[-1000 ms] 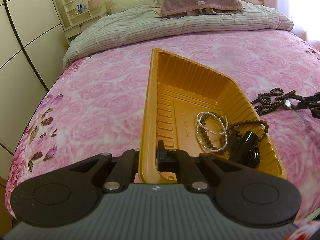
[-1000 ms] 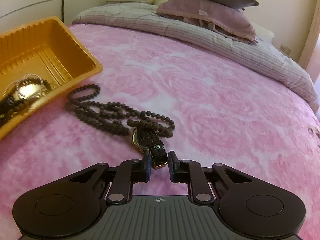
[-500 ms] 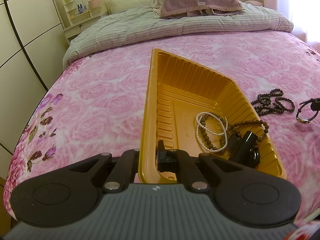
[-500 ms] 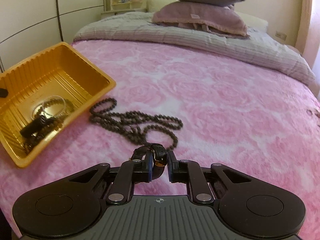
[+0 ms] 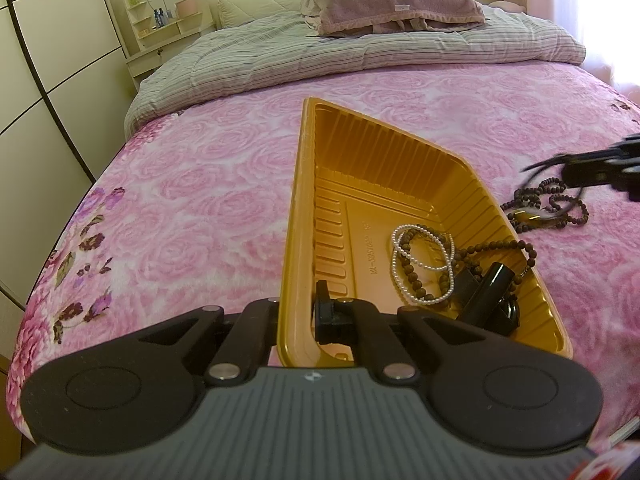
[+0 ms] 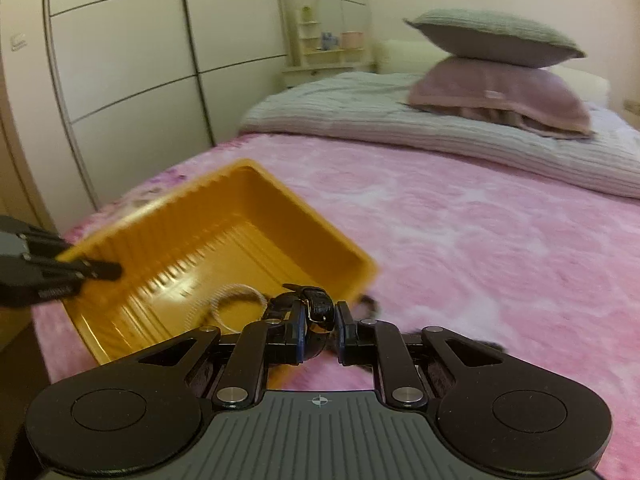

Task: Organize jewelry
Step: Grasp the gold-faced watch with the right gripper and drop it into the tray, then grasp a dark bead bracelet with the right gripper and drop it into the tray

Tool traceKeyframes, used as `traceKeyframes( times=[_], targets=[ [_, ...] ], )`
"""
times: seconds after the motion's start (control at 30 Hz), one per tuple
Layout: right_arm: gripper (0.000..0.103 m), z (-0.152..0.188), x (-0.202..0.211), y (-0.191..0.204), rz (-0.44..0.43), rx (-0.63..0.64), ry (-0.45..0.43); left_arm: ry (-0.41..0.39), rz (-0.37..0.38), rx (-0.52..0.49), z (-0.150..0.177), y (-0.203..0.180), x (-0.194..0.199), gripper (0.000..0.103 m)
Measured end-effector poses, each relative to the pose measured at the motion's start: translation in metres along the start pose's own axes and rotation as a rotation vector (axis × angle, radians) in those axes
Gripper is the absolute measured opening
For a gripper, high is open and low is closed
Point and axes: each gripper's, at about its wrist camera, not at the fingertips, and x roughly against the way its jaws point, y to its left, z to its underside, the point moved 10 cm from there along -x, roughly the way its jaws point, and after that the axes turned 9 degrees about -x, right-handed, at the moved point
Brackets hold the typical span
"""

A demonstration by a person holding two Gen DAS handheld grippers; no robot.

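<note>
A yellow plastic tray [image 5: 308, 200] lies on the pink bed and shows in the right wrist view [image 6: 192, 216] too. In it lie a white pearl strand [image 5: 420, 252], a brown bead bracelet [image 5: 412, 276] and a black item [image 5: 488, 292]. My left gripper [image 5: 298, 312] is shut on the tray's near wall. My right gripper [image 6: 318, 316] is shut on a black-strap watch [image 6: 316, 304] and holds it above the tray's right edge; it enters the left wrist view at the right [image 5: 592, 168]. A long dark bead necklace [image 5: 548, 204] lies on the bed right of the tray.
A striped grey quilt [image 5: 360, 48] and stacked pillows [image 5: 392, 4] lie at the bed's head. White wardrobe doors [image 6: 120, 80] stand on the left, with a small vanity shelf [image 5: 160, 28] beyond. The bed's edge runs close on the left.
My right gripper has lifted the watch off the bed and carried it left, up over the tray's right edge. The bead necklace stays on the bed. The left gripper has not moved.
</note>
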Motion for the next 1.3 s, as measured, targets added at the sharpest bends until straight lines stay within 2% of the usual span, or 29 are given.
traceKeyframes(
  times=[0.23, 0.53, 0.57, 0.6, 0.63, 0.67, 0.7, 0.77, 0.93, 1.13, 1.3],
  targets=[
    [0.015, 0.005, -0.043, 0.032, -0.088, -0.025, 0.054, 0.001, 0.002, 0.003, 0.000, -0.001, 0.000, 0.003],
    [0.015, 0.009, -0.056, 0.044, -0.161, -0.050, 0.087, 0.002, 0.008, 0.006, 0.000, -0.002, -0.002, 0.003],
    [0.020, 0.008, -0.056, 0.044, -0.174, -0.061, 0.086, 0.004, 0.005, 0.008, 0.000, -0.001, -0.003, 0.003],
    [0.036, 0.008, -0.055, 0.044, -0.177, -0.072, 0.084, 0.003, 0.006, 0.008, 0.000, -0.002, -0.003, 0.003],
    [0.046, 0.006, -0.053, 0.042, -0.169, -0.076, 0.074, 0.003, 0.008, 0.011, 0.000, -0.002, -0.003, 0.003],
    [0.060, 0.005, -0.051, 0.040, -0.158, -0.077, 0.060, 0.003, 0.009, 0.012, 0.001, -0.001, -0.003, 0.003],
    [0.061, 0.004, -0.047, 0.036, -0.144, -0.080, 0.041, 0.003, 0.009, 0.014, 0.001, -0.001, -0.003, 0.003],
    [0.061, 0.004, -0.039, 0.024, -0.113, -0.092, 0.017, 0.003, 0.008, 0.014, 0.001, -0.001, -0.003, 0.003],
    [0.061, 0.020, -0.019, -0.030, 0.044, -0.152, -0.022, 0.001, 0.008, 0.016, 0.002, 0.000, -0.004, 0.003],
    [0.061, 0.061, 0.000, -0.103, 0.236, -0.246, 0.012, -0.001, 0.007, 0.016, 0.001, 0.001, -0.004, 0.003],
    [0.061, 0.077, 0.017, -0.140, 0.329, -0.273, 0.001, 0.000, 0.007, 0.015, 0.001, 0.001, -0.004, 0.003]
  ],
)
